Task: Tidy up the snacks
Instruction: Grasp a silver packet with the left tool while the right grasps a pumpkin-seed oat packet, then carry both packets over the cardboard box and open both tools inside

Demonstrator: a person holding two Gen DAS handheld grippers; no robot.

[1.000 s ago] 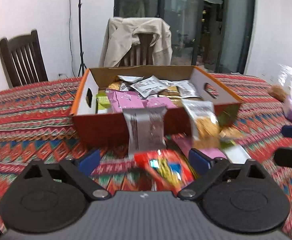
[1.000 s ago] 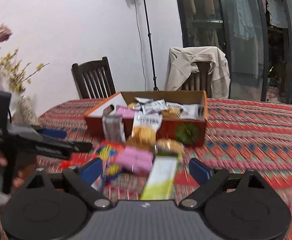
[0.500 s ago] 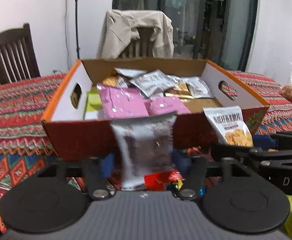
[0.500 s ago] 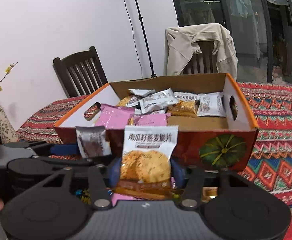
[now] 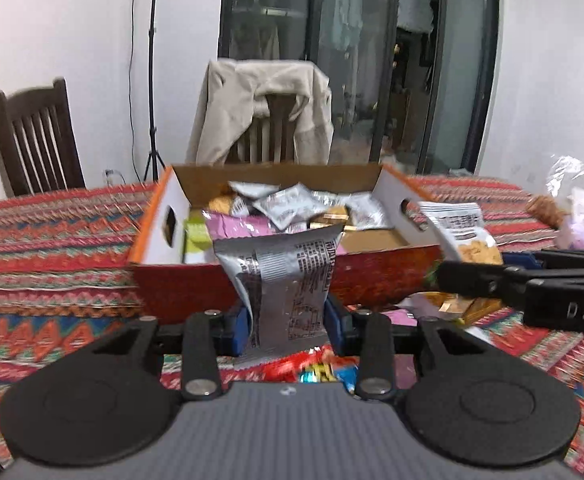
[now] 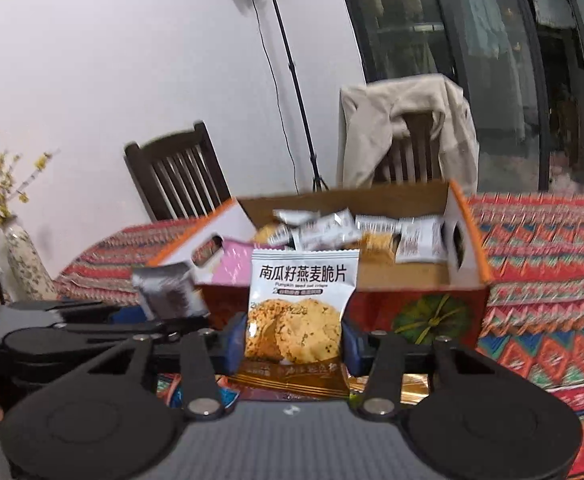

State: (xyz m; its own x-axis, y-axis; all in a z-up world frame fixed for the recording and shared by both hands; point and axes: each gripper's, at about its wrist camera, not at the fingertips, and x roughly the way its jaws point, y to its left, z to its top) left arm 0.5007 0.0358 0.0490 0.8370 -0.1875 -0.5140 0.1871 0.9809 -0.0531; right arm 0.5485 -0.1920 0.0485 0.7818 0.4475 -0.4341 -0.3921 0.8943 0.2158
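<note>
Two packets are held upright before the orange cardboard box (image 5: 276,280): silver foil packet (image 5: 282,292) clamped by left gripper (image 5: 288,326) fingers, white oat-crisp packet (image 6: 298,312) clamped by right gripper (image 6: 292,338) fingers.

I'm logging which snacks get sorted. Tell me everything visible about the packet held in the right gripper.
The pumpkin seed oat crisp packet is a glossy white pillow pouch with black Chinese lettering, a picture of seeded golden crisps, a brown-gold lower band and crimped top edge. It stands upright and sealed, pinched at its sides by the right gripper, in front of the cardboard box.
</note>
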